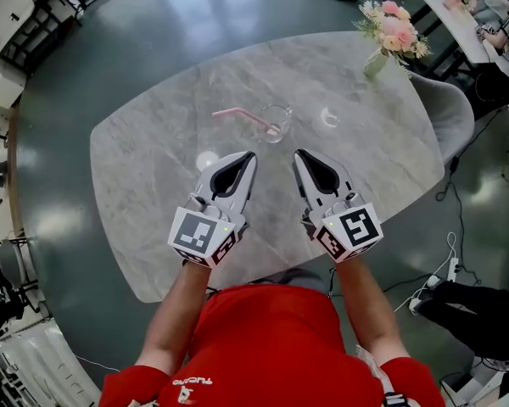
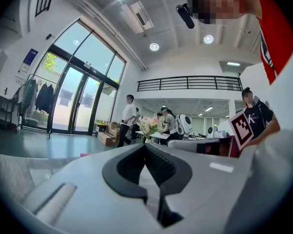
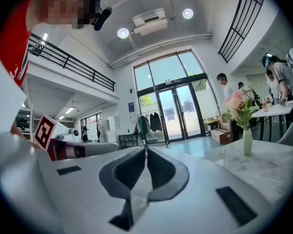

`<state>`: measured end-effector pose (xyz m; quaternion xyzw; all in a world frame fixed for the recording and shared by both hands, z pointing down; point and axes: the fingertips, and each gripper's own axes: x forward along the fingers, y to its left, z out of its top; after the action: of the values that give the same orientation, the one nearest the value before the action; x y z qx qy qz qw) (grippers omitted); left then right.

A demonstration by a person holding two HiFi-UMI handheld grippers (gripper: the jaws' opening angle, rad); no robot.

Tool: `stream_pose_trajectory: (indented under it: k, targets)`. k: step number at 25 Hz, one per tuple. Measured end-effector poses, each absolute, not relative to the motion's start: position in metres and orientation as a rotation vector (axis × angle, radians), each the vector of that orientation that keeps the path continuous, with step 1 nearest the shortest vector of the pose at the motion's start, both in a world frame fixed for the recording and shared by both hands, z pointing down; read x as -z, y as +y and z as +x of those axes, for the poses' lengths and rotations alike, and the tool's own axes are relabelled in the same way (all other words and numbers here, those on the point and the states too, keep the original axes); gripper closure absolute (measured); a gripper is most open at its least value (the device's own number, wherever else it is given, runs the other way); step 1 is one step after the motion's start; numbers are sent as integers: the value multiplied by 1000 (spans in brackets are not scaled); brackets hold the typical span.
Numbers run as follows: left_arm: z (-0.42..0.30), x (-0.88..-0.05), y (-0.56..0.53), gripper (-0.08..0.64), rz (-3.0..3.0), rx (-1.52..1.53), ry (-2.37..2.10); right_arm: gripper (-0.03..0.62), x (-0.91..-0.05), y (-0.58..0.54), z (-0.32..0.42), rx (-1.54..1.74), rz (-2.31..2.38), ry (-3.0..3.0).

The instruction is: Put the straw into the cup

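Here in the head view, the pink straw (image 1: pixel 237 114) lies flat on the table (image 1: pixel 153 185), well in from its far edge, one end at the clear cup (image 1: pixel 276 122). I judge it light, bendy and easily crushed, best pinched gently mid-length. The left gripper view shows my left claw (image 1: pixel 249 156) closed on nothing, the right gripper view shows my right claw (image 1: pixel 298 154) likewise, and the print on my red shirt (image 1: pixel 263 329) is too small to read.
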<state>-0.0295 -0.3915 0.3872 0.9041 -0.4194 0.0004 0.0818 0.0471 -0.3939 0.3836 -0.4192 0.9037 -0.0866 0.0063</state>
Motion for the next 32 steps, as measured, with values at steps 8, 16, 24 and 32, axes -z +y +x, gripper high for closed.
stream_pose_trajectory:
  k: [8, 16, 24, 32]
  targets:
    - [-25, -358, -360, 554, 2745, 75, -1253, 590, -356, -356, 54, 248, -1293, 2774]
    - [-24, -338, -333, 554, 2785, 98, -1257, 591, -337, -320, 54, 236, -1252, 2761]
    - [-26, -326, -315, 554, 2796, 108, -1288, 591, -325, -303, 62, 220, -1240, 2763]
    - [-27, -315, -298, 554, 2809, 123, -1322, 591, -310, -284, 59, 164, -1186, 2774]
